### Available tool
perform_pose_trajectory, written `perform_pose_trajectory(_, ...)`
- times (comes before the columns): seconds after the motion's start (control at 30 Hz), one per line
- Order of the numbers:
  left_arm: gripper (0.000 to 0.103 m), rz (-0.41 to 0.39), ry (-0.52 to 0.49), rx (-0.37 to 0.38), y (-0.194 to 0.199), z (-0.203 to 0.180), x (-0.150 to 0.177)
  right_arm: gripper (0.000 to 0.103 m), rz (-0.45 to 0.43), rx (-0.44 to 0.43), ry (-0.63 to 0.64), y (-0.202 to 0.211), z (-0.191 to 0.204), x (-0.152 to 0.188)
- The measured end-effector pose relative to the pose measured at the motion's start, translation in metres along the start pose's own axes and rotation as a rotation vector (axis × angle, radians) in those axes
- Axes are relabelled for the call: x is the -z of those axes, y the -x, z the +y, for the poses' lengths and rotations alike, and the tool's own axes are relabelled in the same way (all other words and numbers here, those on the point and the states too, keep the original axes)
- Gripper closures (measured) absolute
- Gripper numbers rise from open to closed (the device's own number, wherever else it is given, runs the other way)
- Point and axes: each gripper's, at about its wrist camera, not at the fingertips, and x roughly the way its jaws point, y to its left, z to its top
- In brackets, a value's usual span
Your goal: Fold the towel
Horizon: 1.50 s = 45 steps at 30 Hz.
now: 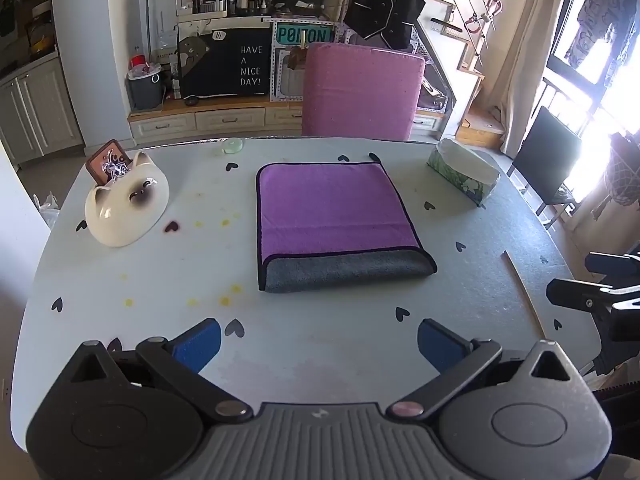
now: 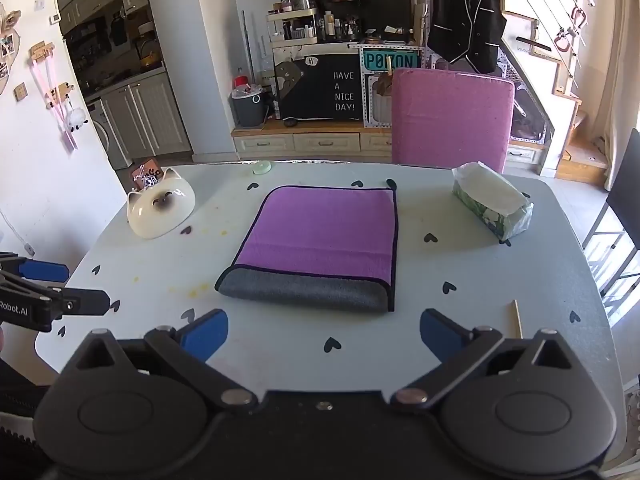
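A purple towel (image 1: 332,208) with a dark hem lies folded flat in the middle of the table; its grey underside (image 1: 344,274) shows along the near fold. It also shows in the right wrist view (image 2: 324,232). My left gripper (image 1: 318,346) is open and empty, held above the table's near edge, short of the towel. My right gripper (image 2: 324,334) is open and empty, also near the front edge, just short of the grey fold. Each gripper shows at the side of the other's view: the right one (image 1: 592,296) and the left one (image 2: 52,292).
A white cat-shaped ceramic dish (image 1: 126,208) stands at the left, a tissue box (image 1: 464,176) at the back right. A thin wooden stick (image 2: 517,318) lies near the right front. A pink chair (image 1: 360,92) stands behind the white table (image 1: 120,280).
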Motion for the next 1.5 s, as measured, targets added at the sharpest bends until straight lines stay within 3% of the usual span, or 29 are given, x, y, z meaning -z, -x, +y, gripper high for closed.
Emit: perform_pose_trajectory(1.5, 0.0, 0.002, 0.003, 0.015, -0.0015, 0.0047, 0.0007, 0.001, 0.01, -0.002, 0.005, -0.0018, 0.0003, -0.0003)
